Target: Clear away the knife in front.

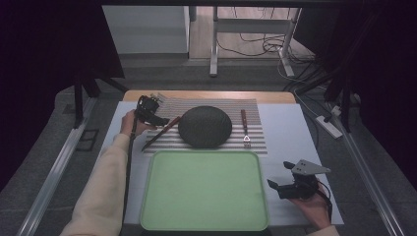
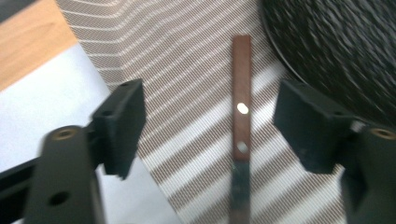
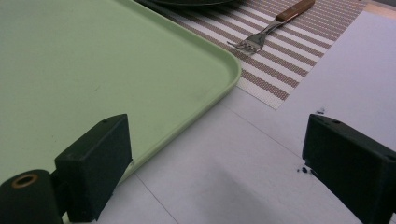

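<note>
- While your left gripper [image 2: 210, 130] hangs over the knife [image 2: 241, 135], its jaws stand apart on either side of the wooden handle, clamping nothing.
- Close off-centre and the knife, lying on the striped mat [image 1: 255, 129] just beside the dark plate [image 1: 204, 126], could skid against the plate.
- Your right gripper [image 1: 282, 188] sits wide open beside the green tray [image 1: 204, 219], holding nothing.

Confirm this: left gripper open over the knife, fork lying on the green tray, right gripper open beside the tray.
One thing is wrong: the fork lies on the striped mat, right of the plate, not on the tray. The high view shows it. The left gripper is open over the knife; the right gripper is open beside the tray.
</note>
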